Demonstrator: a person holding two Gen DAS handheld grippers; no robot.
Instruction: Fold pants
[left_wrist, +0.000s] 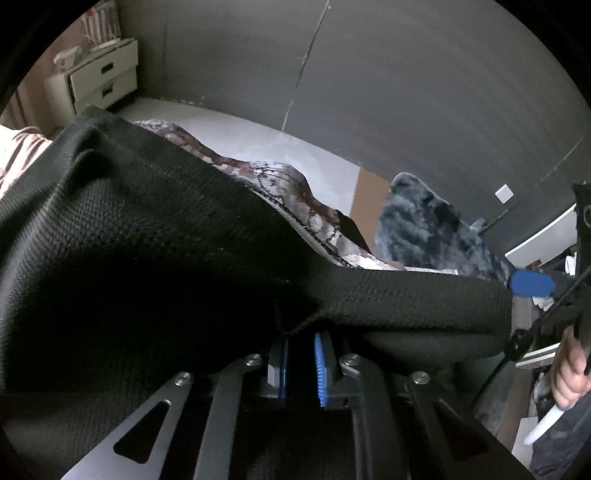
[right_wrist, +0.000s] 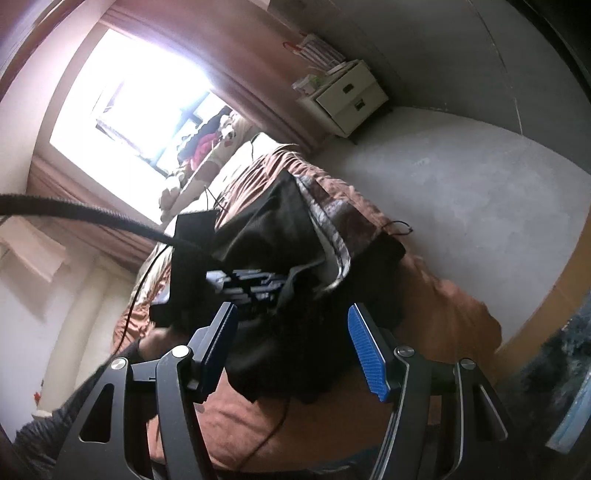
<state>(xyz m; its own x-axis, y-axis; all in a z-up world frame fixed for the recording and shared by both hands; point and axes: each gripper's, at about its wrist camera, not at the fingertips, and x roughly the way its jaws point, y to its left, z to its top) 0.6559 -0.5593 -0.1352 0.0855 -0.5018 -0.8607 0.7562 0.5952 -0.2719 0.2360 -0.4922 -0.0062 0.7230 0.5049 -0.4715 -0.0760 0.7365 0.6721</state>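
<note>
The black pants (left_wrist: 155, 236) hide most of the bed (right_wrist: 332, 413) in the left wrist view, and their fabric covers the left claw (left_wrist: 301, 363) fingertips, so the grip there is unclear. Items on the nightstand (right_wrist: 351, 98) beyond the pants are too small to tell.

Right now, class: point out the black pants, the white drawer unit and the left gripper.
black pants (left_wrist: 147, 229), left wrist view, knit fabric.
white drawer unit (right_wrist: 351, 98), right wrist view, drawer fronts.
left gripper (left_wrist: 301, 363), left wrist view, between fingertips.
</note>
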